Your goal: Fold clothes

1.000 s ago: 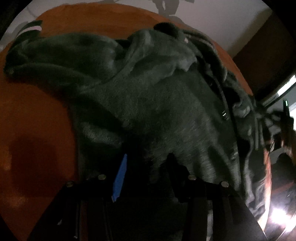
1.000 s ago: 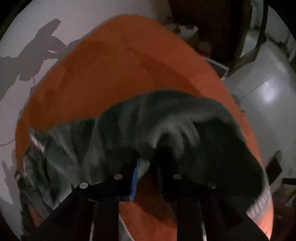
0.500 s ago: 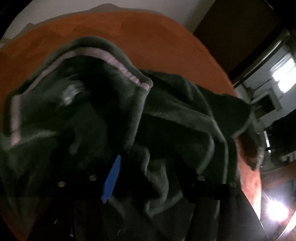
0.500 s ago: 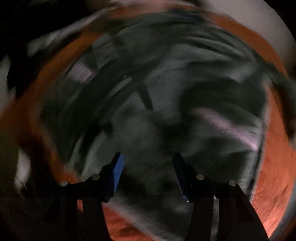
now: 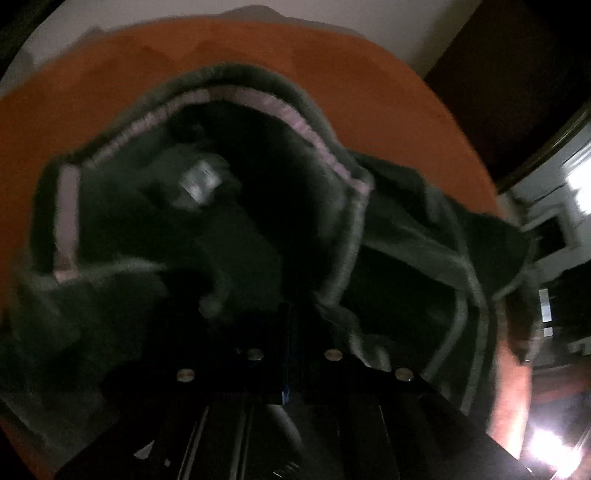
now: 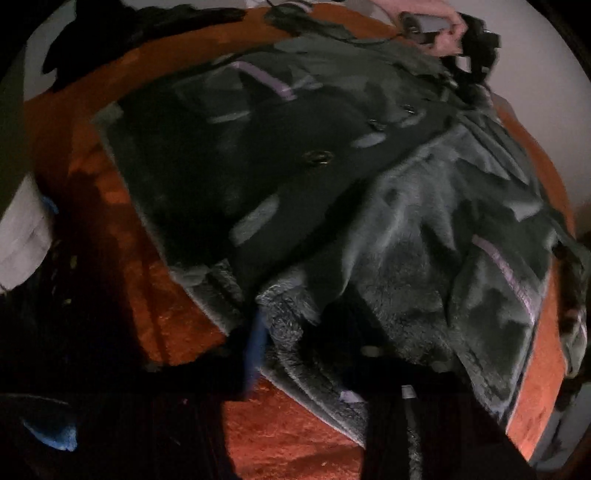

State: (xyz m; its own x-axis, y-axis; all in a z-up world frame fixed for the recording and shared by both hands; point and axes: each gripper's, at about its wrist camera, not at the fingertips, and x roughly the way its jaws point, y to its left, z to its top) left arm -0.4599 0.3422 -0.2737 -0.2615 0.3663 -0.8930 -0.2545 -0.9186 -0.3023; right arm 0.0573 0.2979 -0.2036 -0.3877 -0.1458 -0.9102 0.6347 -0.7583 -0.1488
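Note:
A dark green fleece jacket (image 5: pixel 406 236) with pink trim lies rumpled on an orange bed cover (image 5: pixel 369 92). My left gripper (image 5: pixel 291 332) is shut, and a fold of the jacket below its pink-edged opening bunches at the tips. The right wrist view shows the jacket (image 6: pixel 295 155) spread out with its buttons up. My right gripper (image 6: pixel 295 332) is closing on the fluffy near hem, which fills the gap beside the blue pad (image 6: pixel 255 343). At the far end a hand (image 6: pixel 447 33) grips the other tool's handle.
The orange cover (image 6: pixel 295 432) ends at a pale wall behind. Dark clothing (image 6: pixel 129 33) lies at the far left corner, and a pale cloth (image 6: pixel 22 236) lies at the left edge. A dark door (image 5: pixel 517 74) and a bright lamp (image 5: pixel 546 446) are to the right.
My left gripper moved from the jacket's body to its pink-trimmed opening and shut there. My right gripper swung round, rolled, opened wide, then narrowed on the fleece hem.

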